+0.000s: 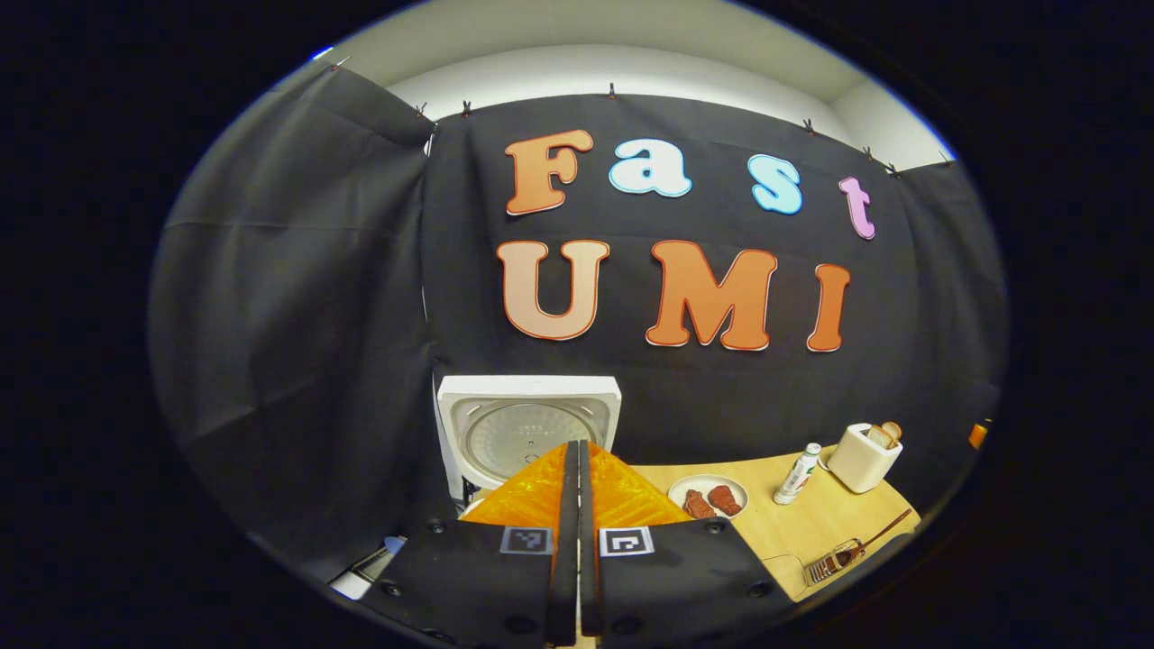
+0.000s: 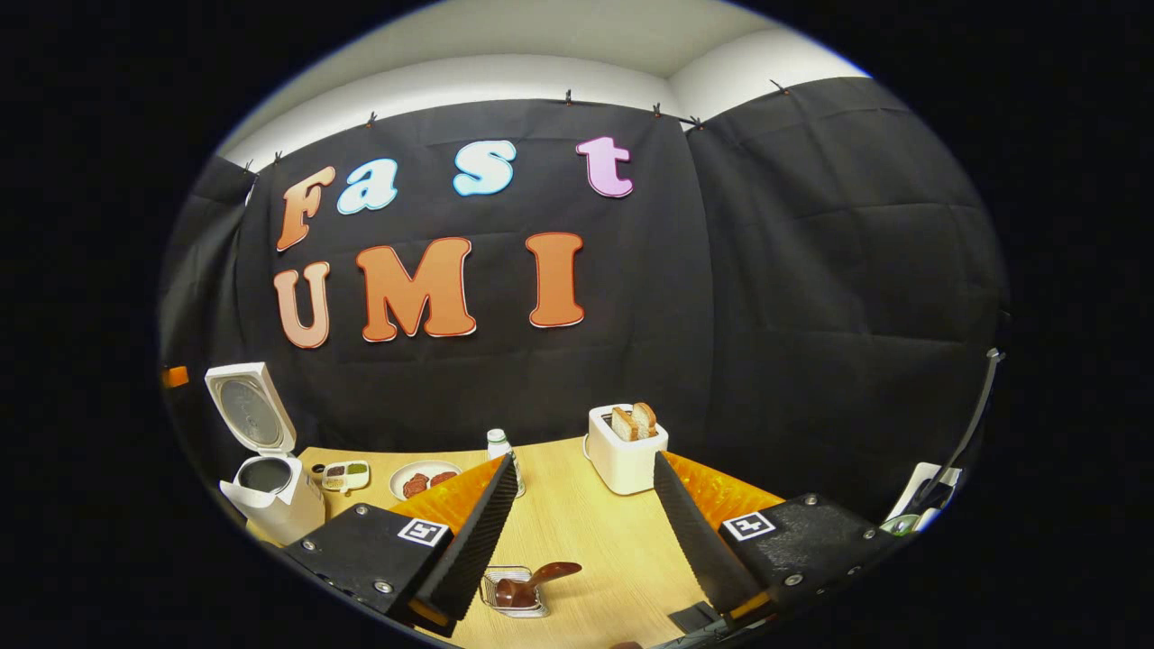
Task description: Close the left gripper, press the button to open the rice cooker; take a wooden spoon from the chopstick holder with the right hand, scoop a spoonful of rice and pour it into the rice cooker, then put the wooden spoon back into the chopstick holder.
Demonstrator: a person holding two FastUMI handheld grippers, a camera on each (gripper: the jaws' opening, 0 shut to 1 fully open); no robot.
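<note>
I am holding my left gripper (image 1: pixel 578 451) with its 2 ribbed fingers pressed flat together, nothing between them, their tips rising in front of the white rice cooker (image 1: pixel 529 433), whose square lid is standing upright and showing its round metallic inner plate. My right gripper (image 2: pixel 584 469) is spreading its 2 fingers wide apart over the pale wooden table (image 2: pixel 586 532), gripping nothing. The right gripper view is showing the cooker (image 2: pixel 266 469) from the side, at the table's far left, its dark inner pot exposed under the raised lid. Between my right fingers, near the table's front edge, the glossy brown wooden spoon (image 2: pixel 532 584) is lying in the wire chopstick holder (image 2: pixel 514 590), bowl inside, handle angling up toward the right. In the left gripper view the same spoon (image 1: pixel 870 534) is running diagonally, handle pointing up and right from the holder (image 1: pixel 834 561). A boxy white toaster (image 2: pixel 627 448) with 2 bread slices, a small white bottle (image 1: pixel 799 472) and a round plate (image 1: pixel 708 494) of reddish pieces are sitting farther back.
</note>
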